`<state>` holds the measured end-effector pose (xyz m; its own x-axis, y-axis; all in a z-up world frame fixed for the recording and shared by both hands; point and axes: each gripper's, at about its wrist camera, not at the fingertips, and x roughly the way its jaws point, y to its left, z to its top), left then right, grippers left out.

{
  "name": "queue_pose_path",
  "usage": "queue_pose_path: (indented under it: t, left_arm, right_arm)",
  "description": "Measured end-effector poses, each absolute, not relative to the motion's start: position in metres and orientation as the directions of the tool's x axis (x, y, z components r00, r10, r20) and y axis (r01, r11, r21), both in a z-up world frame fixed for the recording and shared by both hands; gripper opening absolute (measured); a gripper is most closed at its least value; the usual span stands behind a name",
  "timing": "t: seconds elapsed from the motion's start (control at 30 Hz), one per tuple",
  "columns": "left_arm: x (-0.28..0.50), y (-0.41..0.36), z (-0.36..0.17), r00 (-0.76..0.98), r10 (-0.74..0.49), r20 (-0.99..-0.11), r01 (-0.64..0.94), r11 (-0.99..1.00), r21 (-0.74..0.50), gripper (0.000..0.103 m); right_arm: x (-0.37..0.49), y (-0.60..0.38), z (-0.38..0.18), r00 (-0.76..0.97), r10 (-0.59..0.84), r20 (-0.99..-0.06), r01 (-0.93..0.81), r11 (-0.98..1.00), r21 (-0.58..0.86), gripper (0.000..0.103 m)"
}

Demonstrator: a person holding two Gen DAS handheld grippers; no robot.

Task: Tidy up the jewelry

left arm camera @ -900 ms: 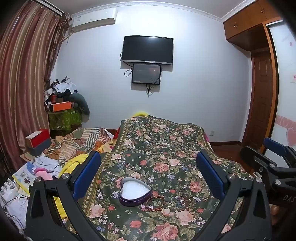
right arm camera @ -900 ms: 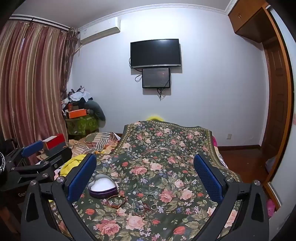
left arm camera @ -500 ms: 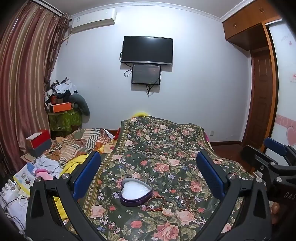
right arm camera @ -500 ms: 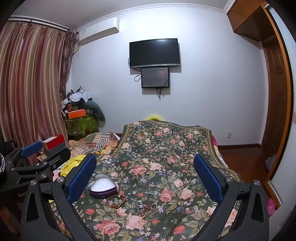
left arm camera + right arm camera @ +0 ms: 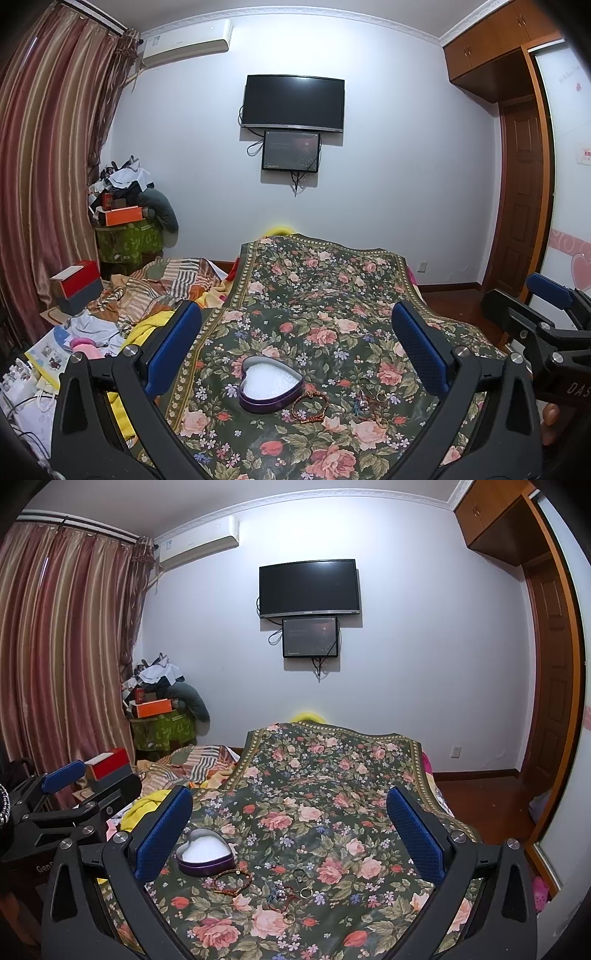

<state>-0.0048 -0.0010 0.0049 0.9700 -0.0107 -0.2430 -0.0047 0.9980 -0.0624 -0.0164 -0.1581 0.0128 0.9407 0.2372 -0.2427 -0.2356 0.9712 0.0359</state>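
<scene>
Both jaws stand spread wide, holding nothing: left gripper (image 5: 297, 349), right gripper (image 5: 290, 827). Below them a heart tin (image 5: 270, 384) lies open on the floral cloth (image 5: 317, 280), a bead bracelet (image 5: 309, 403) touching it, small rings (image 5: 306, 892) just beyond.

Cool, even indoor light, moderately dim; source out of frame. White wall (image 5: 388, 166) evenly lit, soft shadow under the television (image 5: 293, 101). Strong fisheye bending at edges, black vignette in corners; both views sharp, no motion blur.
</scene>
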Motion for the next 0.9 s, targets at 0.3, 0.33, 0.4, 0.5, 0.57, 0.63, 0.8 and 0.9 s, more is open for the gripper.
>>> queue_pose_path:
  t: [0.3,0.33,0.4,0.5,0.57,0.63,0.8,0.9]
  left_arm:
    - [-0.0042,-0.0016,0.0060,0.970,-0.008,-0.245,-0.006,0.998,-0.058,0.103]
    - [-0.0042,-0.0015,0.0060,0.970,-0.009,-0.244,-0.006,0.998,-0.059,0.103]
    - [-0.0042,-0.0016,0.0052,0.970,-0.010,-0.244,-0.005,0.998,-0.060,0.103]
    - [-0.0044,-0.0017,0.0050,0.970,-0.011,-0.244,-0.004,0.998,-0.060,0.103]
    - [-0.0050,-0.0015,0.0046,0.970,-0.010,-0.243,-0.005,0.998,-0.059,0.103]
    - [-0.0051,-0.0015,0.0047,0.970,-0.011,-0.242,-0.004,0.998,-0.060,0.103]
    - [-0.0046,-0.0017,0.0049,0.970,-0.010,-0.243,-0.004,0.998,-0.058,0.103]
    - [-0.0048,-0.0014,0.0051,0.970,-0.011,-0.244,-0.003,0.998,-0.059,0.103]
  right_arm:
    - [-0.0166,-0.1582,0.0131,0.941,0.237,-0.242,-0.236,0.971,0.037,0.103]
    - [-0.0166,-0.1580,0.0132,0.941,0.237,-0.242,-0.236,0.971,0.037,0.103]
    - [-0.0165,-0.1584,0.0131,0.941,0.238,-0.242,-0.236,0.971,0.037,0.103]
    - [-0.0168,-0.1582,0.0137,0.941,0.239,-0.241,-0.237,0.971,0.036,0.103]
    - [-0.0171,-0.1581,0.0138,0.941,0.237,-0.240,-0.235,0.971,0.037,0.103]
    - [-0.0167,-0.1582,0.0141,0.940,0.239,-0.241,-0.237,0.971,0.038,0.103]
    - [-0.0170,-0.1584,0.0145,0.941,0.238,-0.238,-0.237,0.971,0.036,0.103]
    - [-0.0173,-0.1580,0.0148,0.942,0.238,-0.238,-0.236,0.971,0.037,0.103]
